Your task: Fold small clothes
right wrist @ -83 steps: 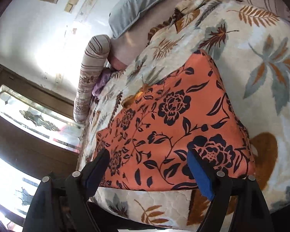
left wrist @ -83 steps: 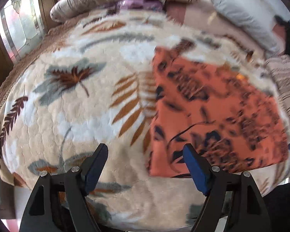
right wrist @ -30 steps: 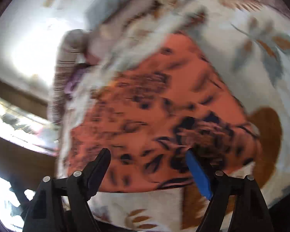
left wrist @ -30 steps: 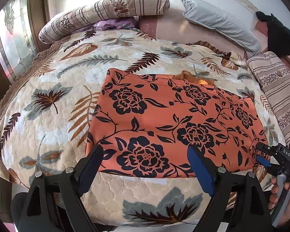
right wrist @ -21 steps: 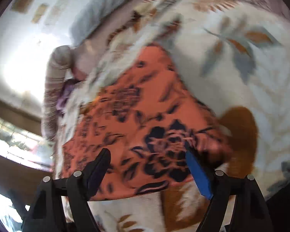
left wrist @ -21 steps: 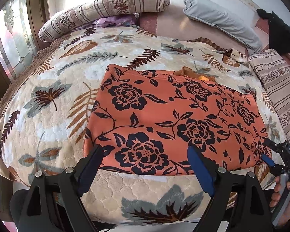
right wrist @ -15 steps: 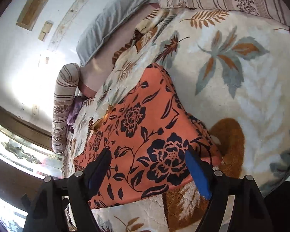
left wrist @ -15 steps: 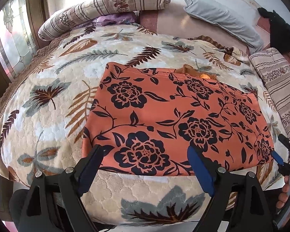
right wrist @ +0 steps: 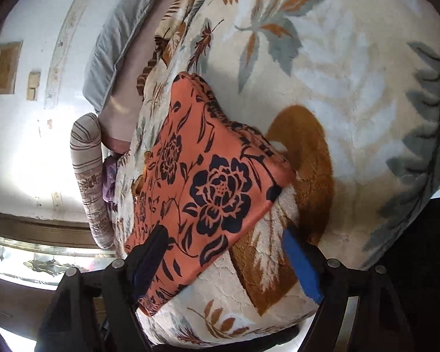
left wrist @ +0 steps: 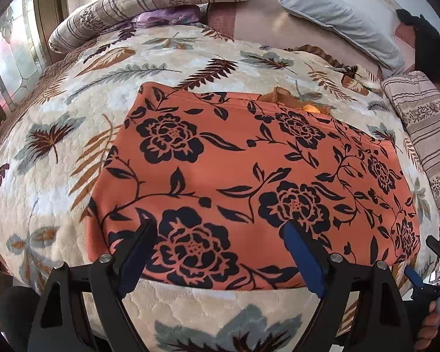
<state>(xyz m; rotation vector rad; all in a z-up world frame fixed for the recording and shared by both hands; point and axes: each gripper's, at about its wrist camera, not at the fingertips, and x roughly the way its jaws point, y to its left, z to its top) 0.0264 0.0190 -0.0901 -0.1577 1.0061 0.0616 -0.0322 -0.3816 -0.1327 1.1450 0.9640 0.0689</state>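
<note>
Risk: both grippers, left (left wrist: 217,252) and right (right wrist: 224,252), gape empty; floral orange garment (left wrist: 249,176) (thin, layered) may yield only top layer, spoiling fold.

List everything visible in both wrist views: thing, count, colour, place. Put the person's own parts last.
floral garment: one, orange with black flowers, spread flat on the blanket, near its front edge.
leaf-print blanket: one, cream with brown and grey-blue leaves, covering the bed.
striped bolster: one, beige and brown, far left of the bed.
striped cushion: one, beige and brown, right edge.
grey pillow: one, pale grey, against the far wall.
purple cloth: one, tucked below the bolster.
window: one, patterned glass, left.
left gripper: one, black with blue pads, jaws open above the garment's near edge.
right gripper: one, same colours, jaws open at the garment's right corner.
hand: one, holding the right gripper.
</note>
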